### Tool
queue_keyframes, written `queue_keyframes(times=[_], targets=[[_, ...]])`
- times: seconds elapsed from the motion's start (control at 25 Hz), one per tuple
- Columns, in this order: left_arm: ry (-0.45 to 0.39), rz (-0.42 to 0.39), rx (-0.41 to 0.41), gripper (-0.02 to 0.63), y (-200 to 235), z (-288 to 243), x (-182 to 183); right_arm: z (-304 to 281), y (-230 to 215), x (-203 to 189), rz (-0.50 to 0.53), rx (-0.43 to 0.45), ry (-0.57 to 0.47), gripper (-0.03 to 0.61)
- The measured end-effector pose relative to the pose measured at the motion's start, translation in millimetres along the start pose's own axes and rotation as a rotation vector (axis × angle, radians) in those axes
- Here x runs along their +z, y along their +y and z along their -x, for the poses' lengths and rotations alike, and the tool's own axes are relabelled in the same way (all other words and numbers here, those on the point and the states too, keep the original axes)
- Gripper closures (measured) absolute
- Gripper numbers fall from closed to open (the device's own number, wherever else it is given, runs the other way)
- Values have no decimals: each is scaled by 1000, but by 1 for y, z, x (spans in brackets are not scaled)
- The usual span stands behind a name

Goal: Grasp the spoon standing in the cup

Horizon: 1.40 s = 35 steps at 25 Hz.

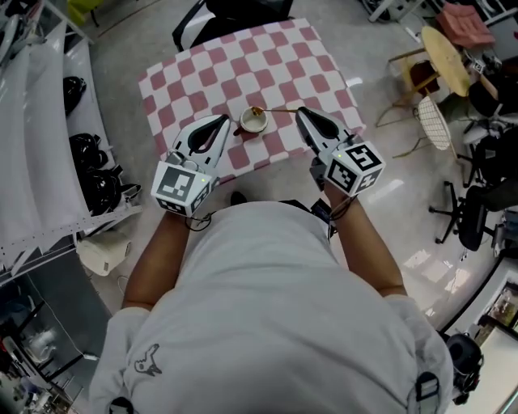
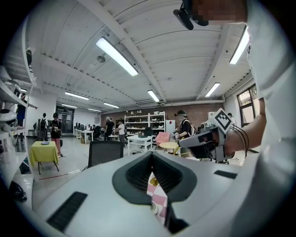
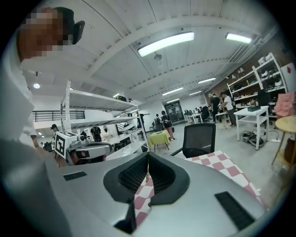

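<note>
A small white cup [image 1: 253, 121] stands on the pink-and-white checked tablecloth [image 1: 202, 81]. A thin gold spoon [image 1: 275, 110] leans out of it to the right. My right gripper [image 1: 300, 113] is shut, its tips meeting the end of the spoon's handle. In the right gripper view the spoon [image 3: 147, 169] shows as a thin gold line running down from the closed tips. My left gripper [image 1: 222, 121] is shut with nothing in it, just left of the cup. Through its jaw gap the left gripper view shows the cup [image 2: 155, 209] and a gold bit of the spoon [image 2: 153, 182].
The small table has a black office chair [image 1: 231, 16] at its far side. White shelves [image 1: 40, 121] with dark items run along the left. A round wooden table [image 1: 447, 58] and chairs stand at the right. Glossy floor surrounds the table.
</note>
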State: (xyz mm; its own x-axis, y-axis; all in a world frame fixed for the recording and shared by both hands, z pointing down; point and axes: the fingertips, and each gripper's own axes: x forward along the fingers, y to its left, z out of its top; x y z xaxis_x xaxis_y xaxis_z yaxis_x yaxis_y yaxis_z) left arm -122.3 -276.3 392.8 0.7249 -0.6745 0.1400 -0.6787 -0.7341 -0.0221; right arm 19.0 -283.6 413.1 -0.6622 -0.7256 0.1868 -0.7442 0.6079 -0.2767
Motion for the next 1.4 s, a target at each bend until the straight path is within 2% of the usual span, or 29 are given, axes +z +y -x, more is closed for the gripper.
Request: queue_keyframes(times=[0.36,0.72,1.16,1.4], targets=[[39,38,30,603,-58,-19,-12,56,-16,-7,-5,47,16,545],[47,43,54,603,-125,-25,-14,120,-22,-18,-2,88,25,545],[78,62,153,603,-170,16,-24,158,3,-38,-22,164,28,545],[84,84,163,603,-179,49,-36,161,35,-55,-19,188,43,545]])
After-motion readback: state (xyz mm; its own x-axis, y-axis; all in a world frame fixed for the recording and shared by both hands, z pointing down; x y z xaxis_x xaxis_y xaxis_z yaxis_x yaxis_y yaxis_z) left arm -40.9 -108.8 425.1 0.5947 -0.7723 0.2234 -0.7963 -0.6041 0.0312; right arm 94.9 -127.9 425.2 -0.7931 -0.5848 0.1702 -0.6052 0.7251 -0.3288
